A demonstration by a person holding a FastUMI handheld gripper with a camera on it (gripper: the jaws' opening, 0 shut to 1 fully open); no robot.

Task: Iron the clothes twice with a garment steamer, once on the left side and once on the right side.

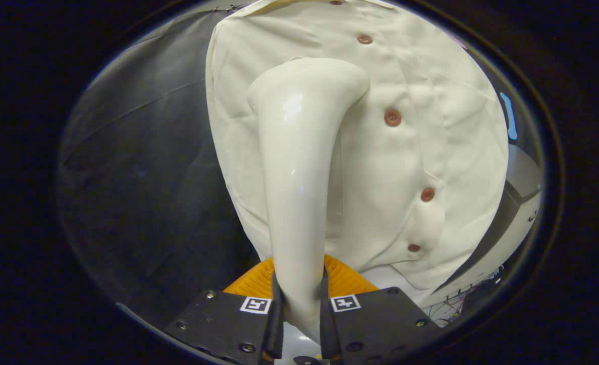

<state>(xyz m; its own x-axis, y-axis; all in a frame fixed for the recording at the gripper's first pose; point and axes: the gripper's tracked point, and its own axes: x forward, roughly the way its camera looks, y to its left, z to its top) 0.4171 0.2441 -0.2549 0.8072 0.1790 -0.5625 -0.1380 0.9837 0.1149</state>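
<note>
Garment steamer (299, 167): a glossy pale handle rising from between the fingers, widening into a head that lies against the shirt (431, 152) beside the row of brown buttons (392, 117). Head turned toward the fabric, its face hidden, so contact judged close or touching but not certain. Positioned on the panel to one side of the button line; which side of the garment by the wearer's reckoning cannot be told from here.

Gripper (302, 314) clenched on the steamer's handle, both fingers pressing its narrow lower end, one on each flank. Grip looks square, handle running straight ahead along the fingers with no visible tilt in the clamp.

Shirt hanging in front of the dark booth cloth (142, 177), cream fabric with soft creases around the placket and a small bulge near the lower buttons. Hem ending just ahead of the fingers. Orange ribbed part (345, 279) just behind the handle at the fingers, likely part of the gripper itself. A pale grey unit (522, 177) beyond the shirt's far edge, too cut off to identify.

Step in hand, as judged: a stroke along one panel. To do it well: keep the head flat to the cloth, travel in one straight vertical line, slow and even, staying off the buttons so the head does not snag. Hold the clamp firm, since the long handle gives the head leverage to twist. Finish at the hem or collar before crossing the placket for the other side.
</note>
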